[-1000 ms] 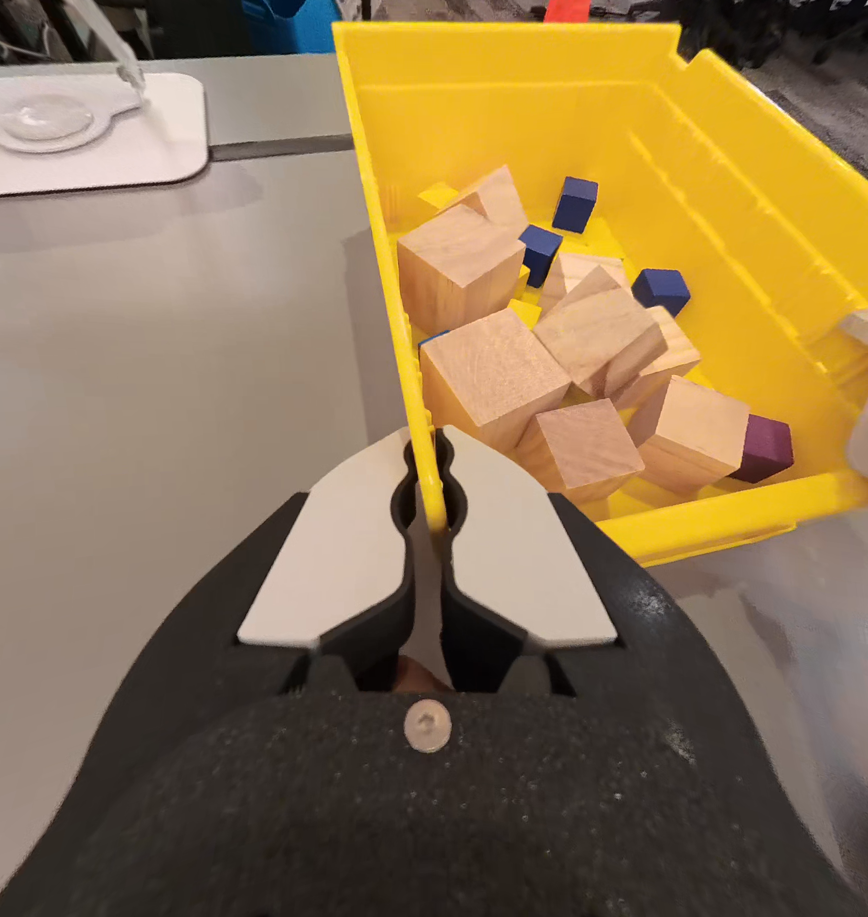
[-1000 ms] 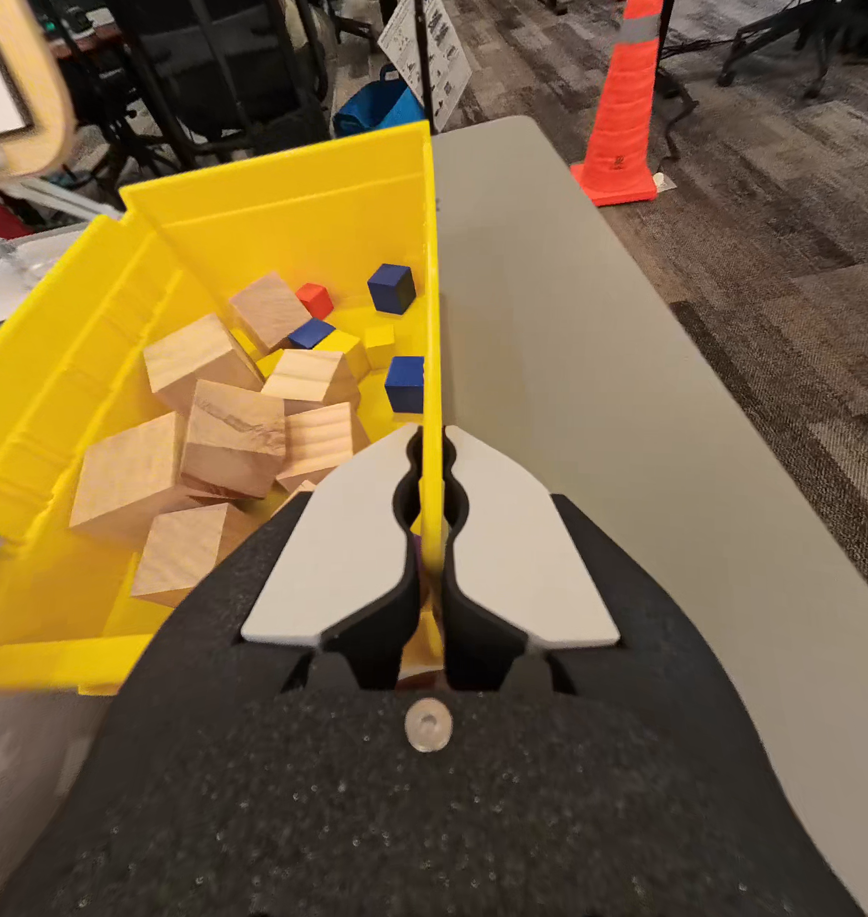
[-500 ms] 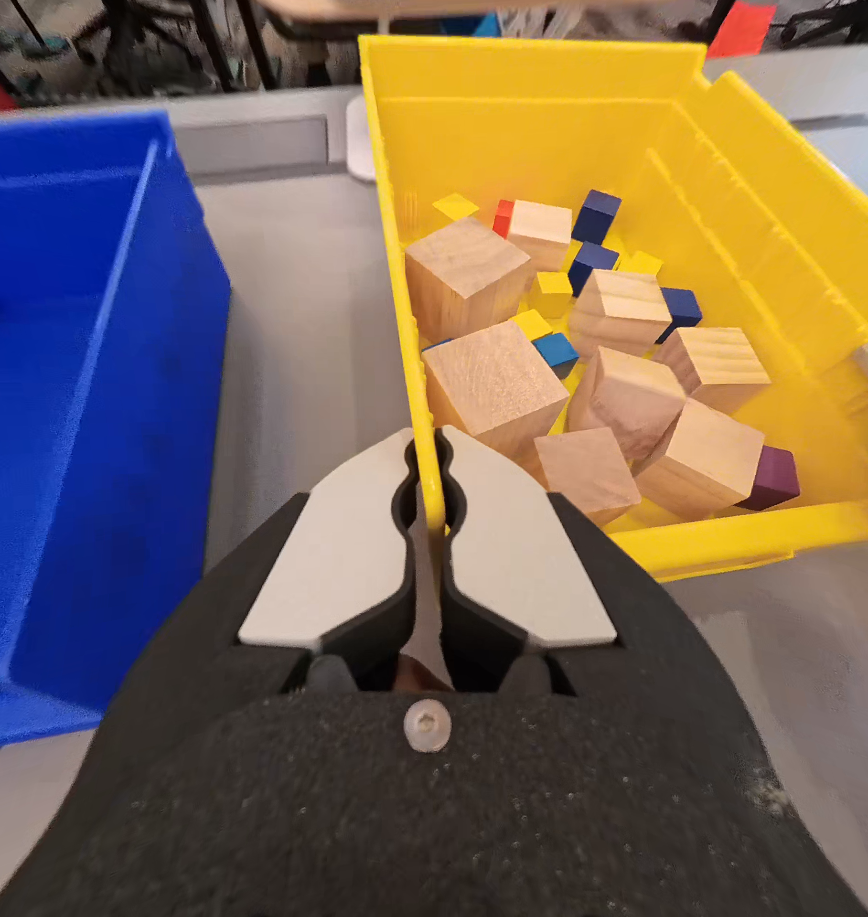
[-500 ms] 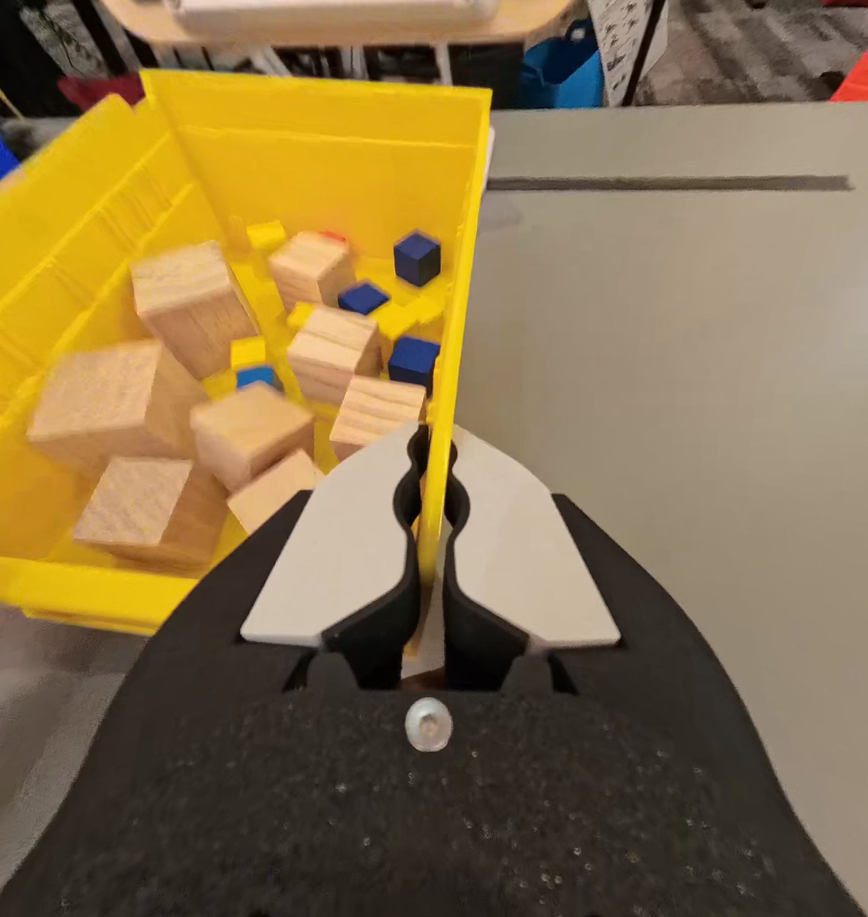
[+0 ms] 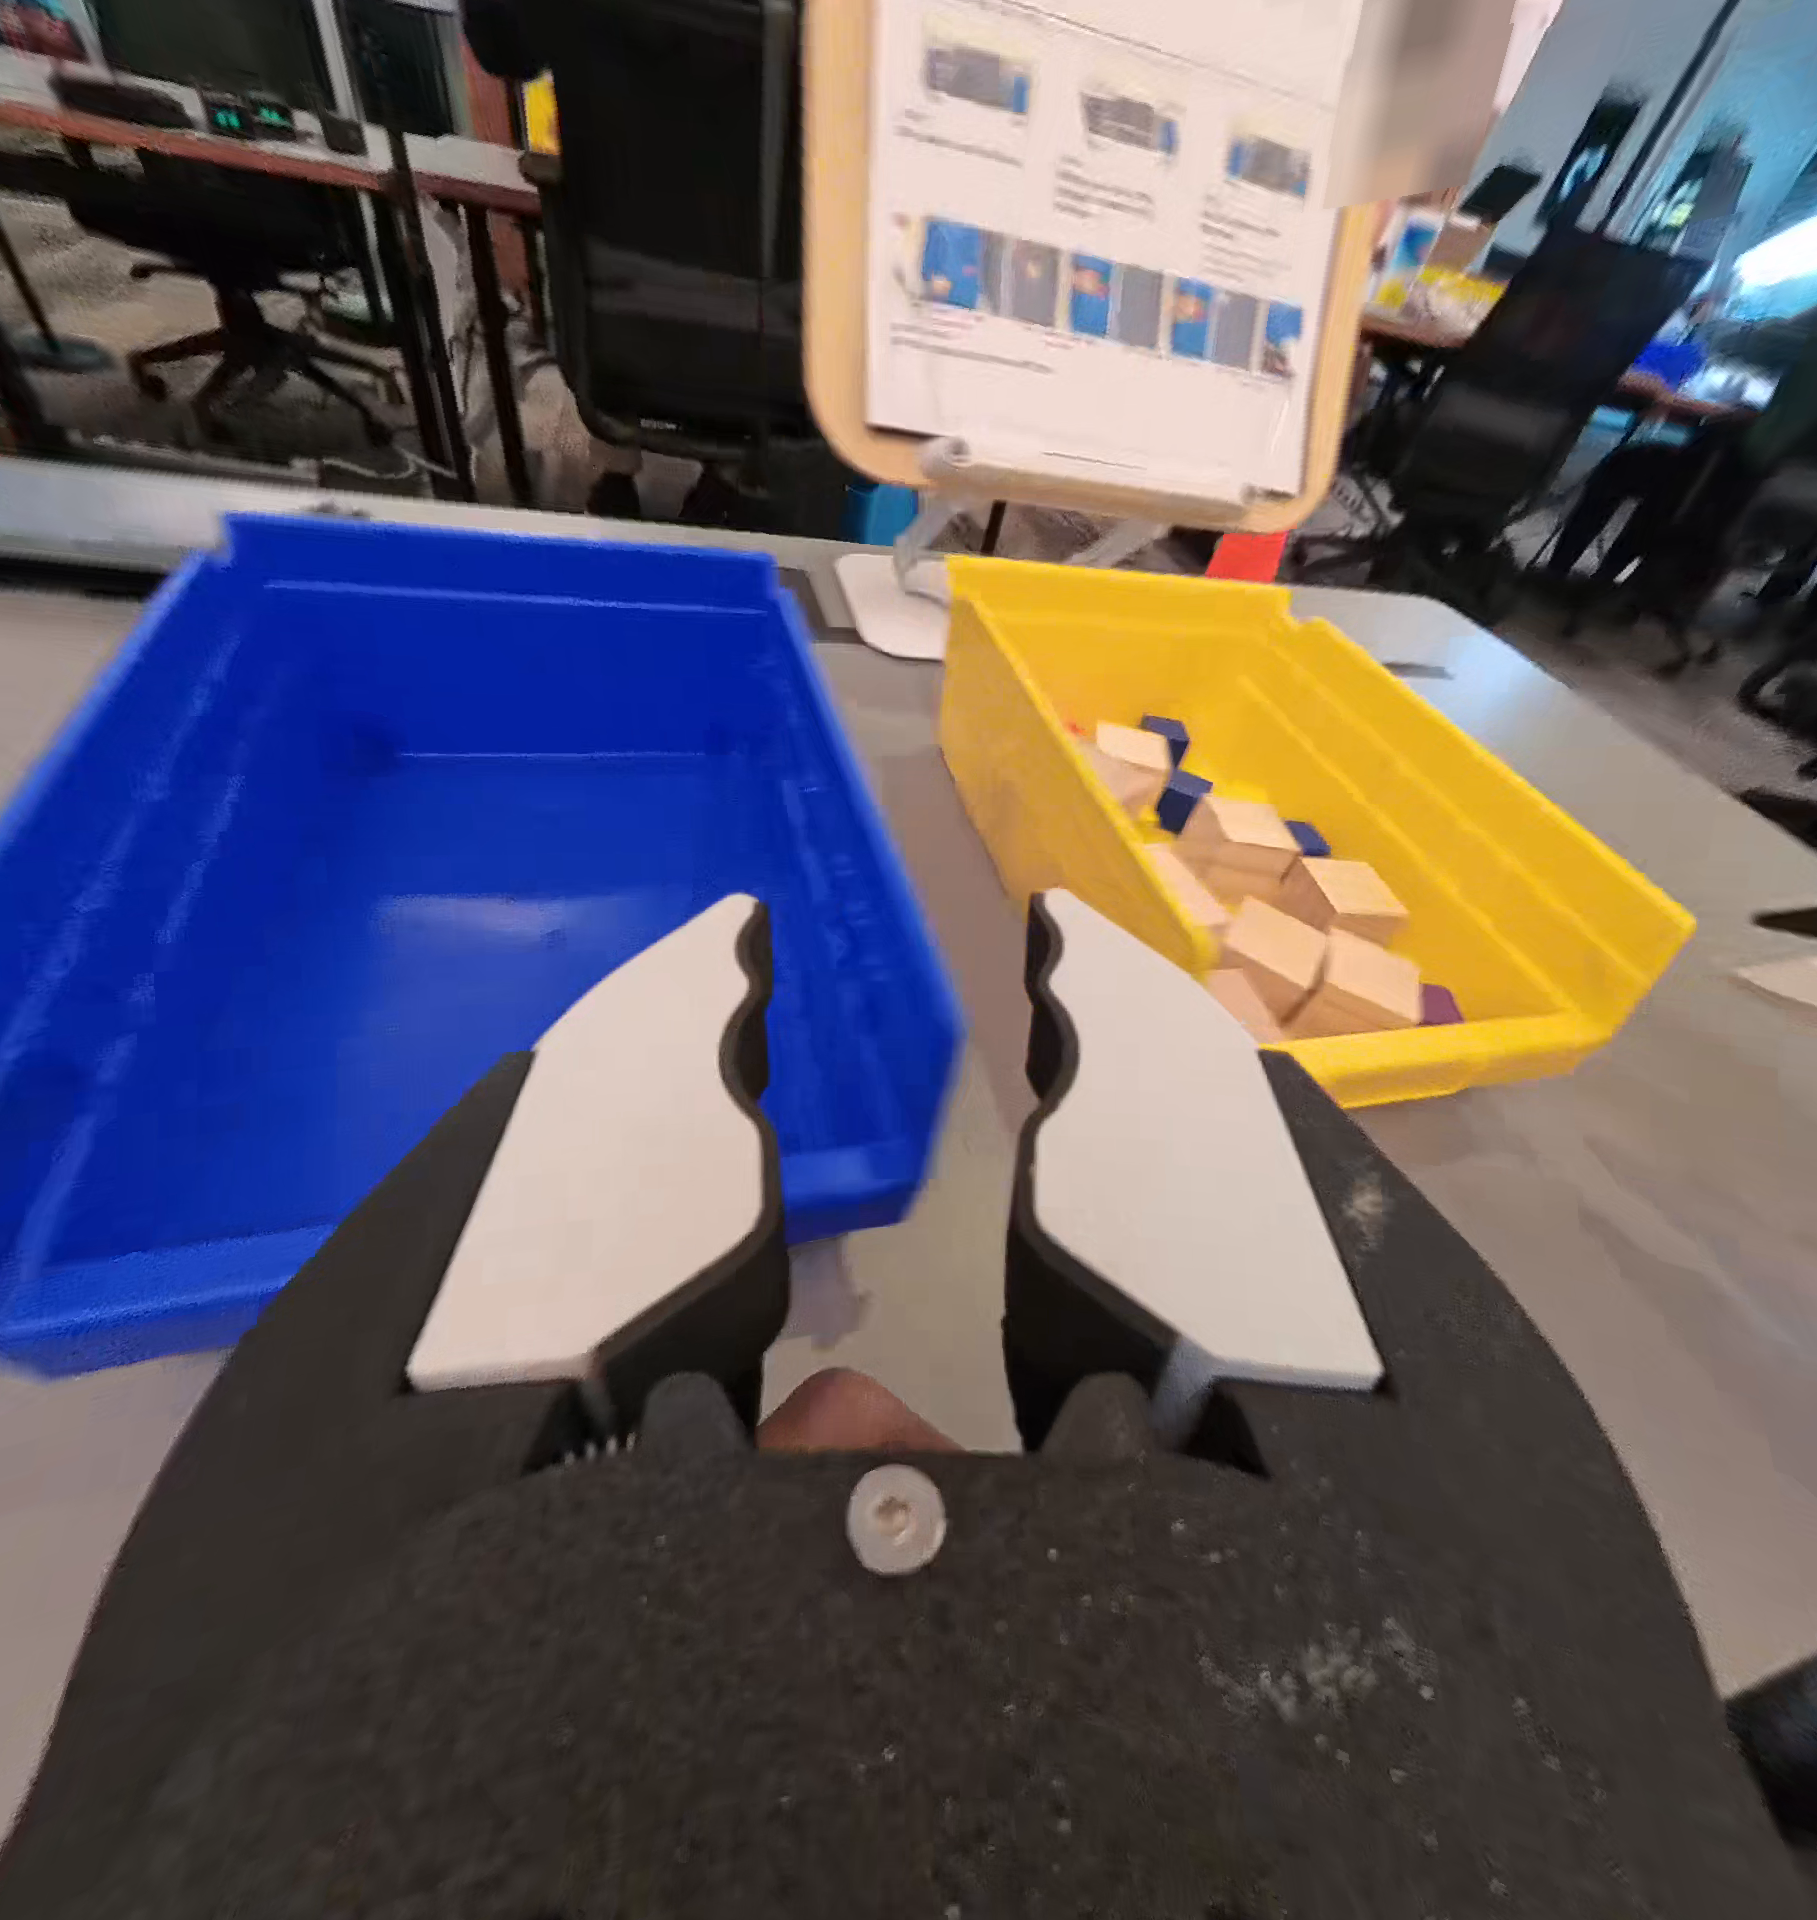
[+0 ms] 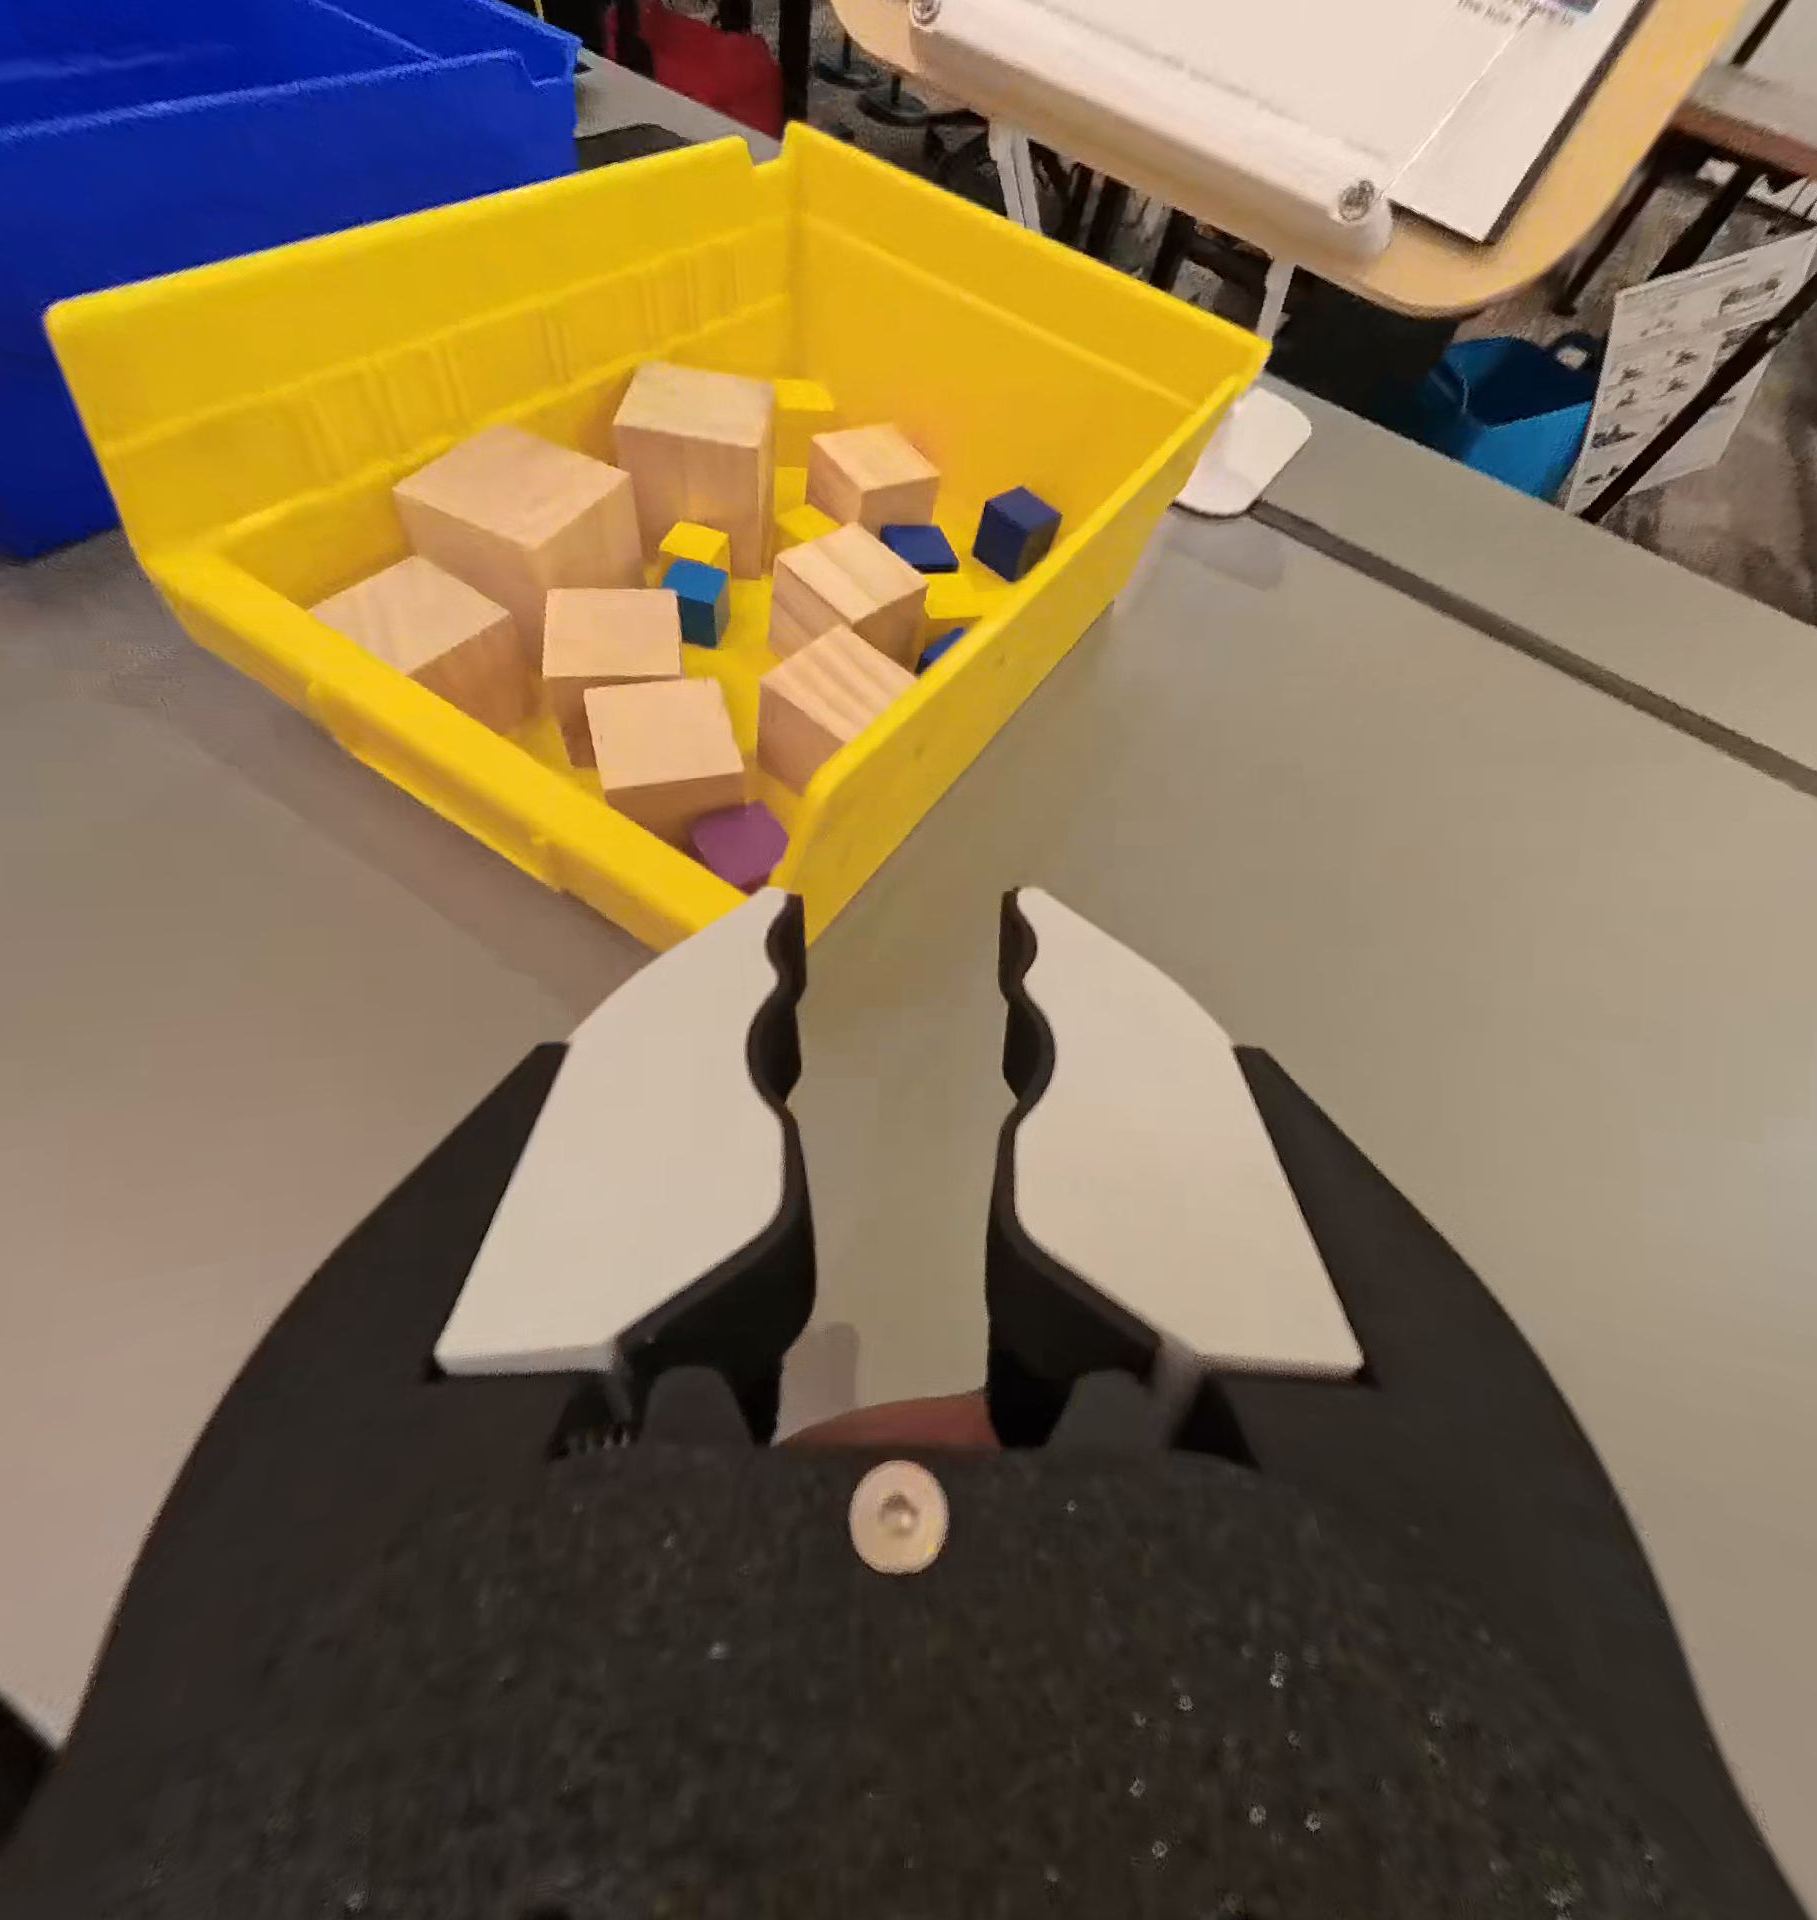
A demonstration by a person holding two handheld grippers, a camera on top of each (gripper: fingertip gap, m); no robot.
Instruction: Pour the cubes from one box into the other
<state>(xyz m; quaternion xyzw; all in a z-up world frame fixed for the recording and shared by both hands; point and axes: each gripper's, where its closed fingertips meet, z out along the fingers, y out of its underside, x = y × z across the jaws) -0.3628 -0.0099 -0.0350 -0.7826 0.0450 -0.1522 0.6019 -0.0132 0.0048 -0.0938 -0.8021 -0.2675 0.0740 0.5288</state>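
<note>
Both hand-held grippers, left (image 5: 893,914) and right (image 6: 899,909), gape empty. The yellow bin (image 6: 997,748) of wooden cubes (image 6: 514,520) sits on the table beside the empty blue bin (image 5: 862,862). Each should pinch a side wall of the yellow bin squarely before lifting.

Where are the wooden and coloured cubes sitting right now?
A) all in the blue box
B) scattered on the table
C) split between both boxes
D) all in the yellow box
D: the cubes lie in the yellow box, while the blue box beside it shows only its bare floor.
</note>
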